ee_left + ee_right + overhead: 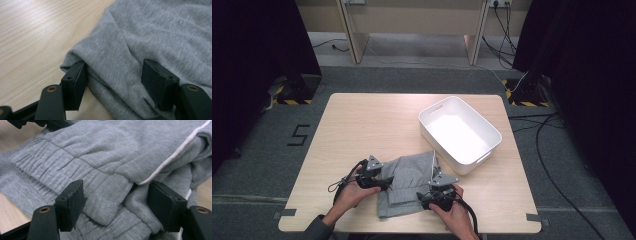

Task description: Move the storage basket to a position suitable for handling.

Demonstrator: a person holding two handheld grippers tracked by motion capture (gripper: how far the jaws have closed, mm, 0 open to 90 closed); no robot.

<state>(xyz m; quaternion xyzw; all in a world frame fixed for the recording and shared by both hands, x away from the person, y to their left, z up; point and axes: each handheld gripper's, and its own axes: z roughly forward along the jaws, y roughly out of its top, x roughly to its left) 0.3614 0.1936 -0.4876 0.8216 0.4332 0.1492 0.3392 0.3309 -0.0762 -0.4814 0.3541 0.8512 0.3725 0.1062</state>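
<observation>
A folded grey garment (404, 184) with a ribbed band and white piping lies crumpled near the desk's (362, 125) front edge; the left gripper (113, 82) and right gripper (115, 206) straddle its folds from either side, jaws apart, neither pinching cloth.

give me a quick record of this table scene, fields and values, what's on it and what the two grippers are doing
surface: wooden table
garment: folded grey clothing, white stripe, ribbed band
container: white bin, nothing inside
left gripper: jaws straddle the clothing's edge, grip unclear
right gripper: jaws straddle the ribbed band, grip unclear
</observation>
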